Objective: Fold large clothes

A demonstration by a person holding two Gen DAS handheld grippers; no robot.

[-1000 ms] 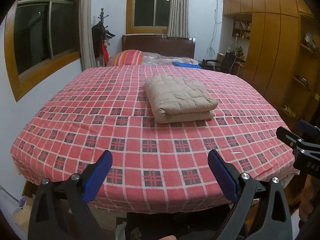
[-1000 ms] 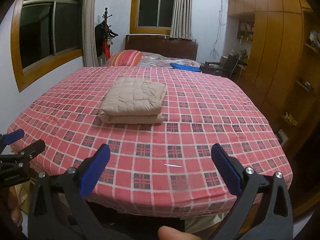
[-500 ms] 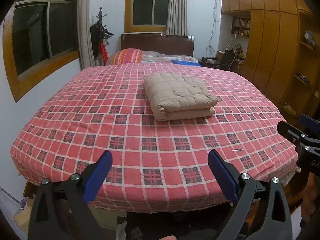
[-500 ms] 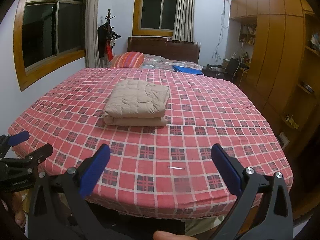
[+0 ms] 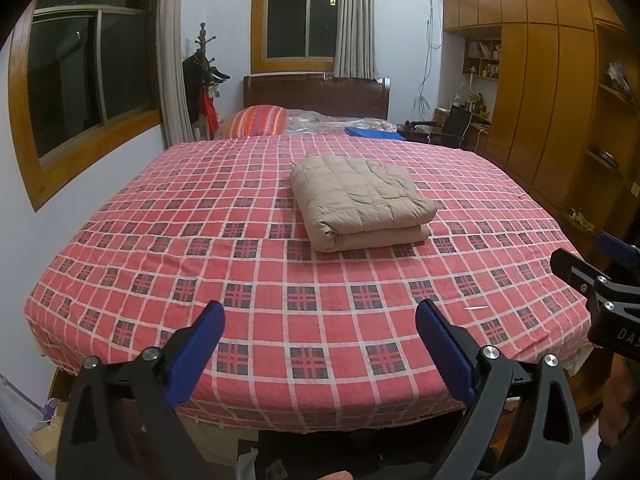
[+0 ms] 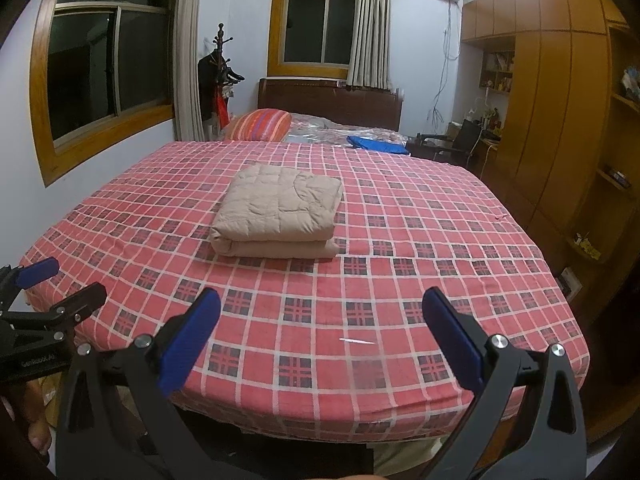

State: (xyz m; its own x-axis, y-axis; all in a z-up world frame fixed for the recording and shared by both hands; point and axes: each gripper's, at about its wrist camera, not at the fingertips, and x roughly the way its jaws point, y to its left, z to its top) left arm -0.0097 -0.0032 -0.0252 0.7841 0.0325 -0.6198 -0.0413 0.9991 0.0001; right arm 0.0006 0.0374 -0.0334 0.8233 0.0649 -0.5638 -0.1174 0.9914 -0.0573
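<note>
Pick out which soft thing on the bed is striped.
The pillow by the headboard: orange with stripes. The folded quilt mid-bed is plain beige, and the cloth near the headboard is plain blue.

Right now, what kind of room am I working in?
A home bedroom, most likely. A large bed with a red checked sheet fills the view, with a wooden headboard and striped pillow at its far end. A folded beige quilt lies on it, and wooden wardrobes line the right wall.
</note>
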